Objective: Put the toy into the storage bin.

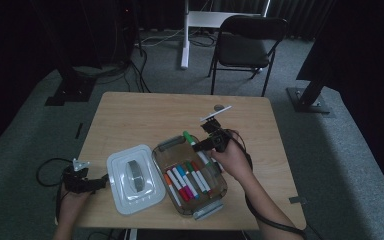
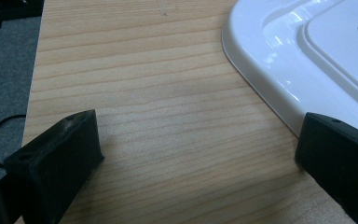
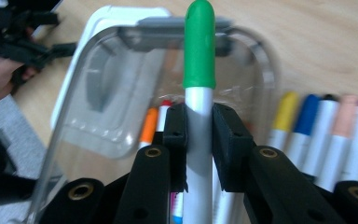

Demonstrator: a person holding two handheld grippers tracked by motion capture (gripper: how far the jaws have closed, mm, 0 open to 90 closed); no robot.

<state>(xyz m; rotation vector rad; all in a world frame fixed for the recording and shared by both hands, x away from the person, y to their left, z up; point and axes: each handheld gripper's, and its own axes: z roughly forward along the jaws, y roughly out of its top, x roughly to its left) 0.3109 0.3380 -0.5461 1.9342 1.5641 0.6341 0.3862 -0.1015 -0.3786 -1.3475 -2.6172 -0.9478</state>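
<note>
The high view was dimly lit, its surroundings nearly black. Soft glare was seen on the white lid (image 2: 307, 51); markers (image 3: 317, 135) beyond the right gripper (image 3: 199, 140) were blurred.

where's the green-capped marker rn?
The green-capped marker is clamped in the right tool, held above the far end of the clear container. In the high view it's right of center, beside the white lid.

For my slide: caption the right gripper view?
Right gripper clamps a green-capped marker above the clear container of markers.
</note>
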